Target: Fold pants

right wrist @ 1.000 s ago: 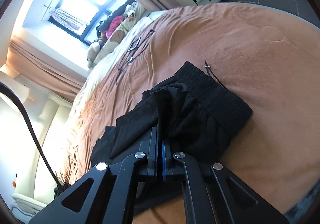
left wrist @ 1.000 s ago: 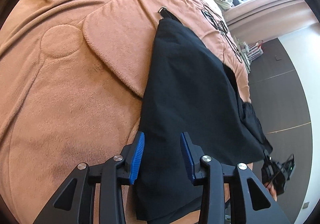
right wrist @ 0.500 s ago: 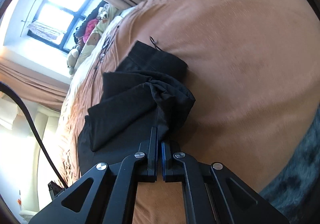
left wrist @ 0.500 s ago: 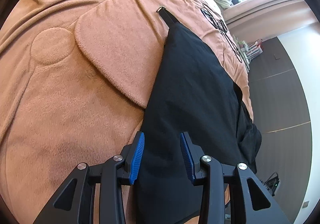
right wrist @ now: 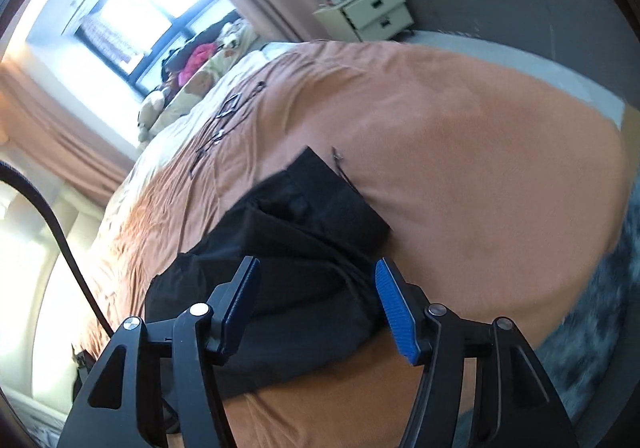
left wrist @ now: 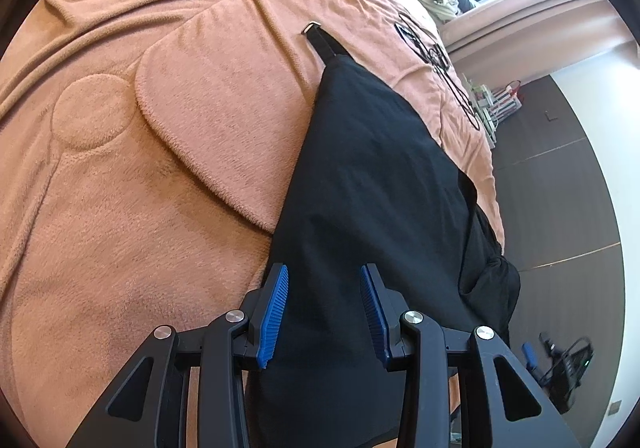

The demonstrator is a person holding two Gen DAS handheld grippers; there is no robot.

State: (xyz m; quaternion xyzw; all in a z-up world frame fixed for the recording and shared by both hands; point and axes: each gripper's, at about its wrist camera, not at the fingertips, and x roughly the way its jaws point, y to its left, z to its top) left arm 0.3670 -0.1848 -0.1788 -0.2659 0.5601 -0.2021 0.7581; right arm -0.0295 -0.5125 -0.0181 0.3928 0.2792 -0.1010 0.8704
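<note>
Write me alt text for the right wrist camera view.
The right gripper, its blue-padded jaws opening with nothing gripped, hangs above black pants lying bunched on an orange blanket that covers a bed. Behind are a bright window and a small drawer unit.

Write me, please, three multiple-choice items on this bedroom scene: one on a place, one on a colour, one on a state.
1. Where do the pants lie?
A. on the floor
B. on the blanket
C. on the drawer unit

2. What colour is the blanket?
A. orange-brown
B. green
C. white

3. How does the right gripper stand?
A. jaws clamped on the window curtain
B. jaws apart, nothing pinched
C. jaws clamped on a cable

Key:
1 B, the black cloth is spread over the blanket on the bed.
2 A, it is orange-brown in both views.
3 B, its jaws are opening, and the blue pads stand clear above the pants, with no cloth pinched.
</note>
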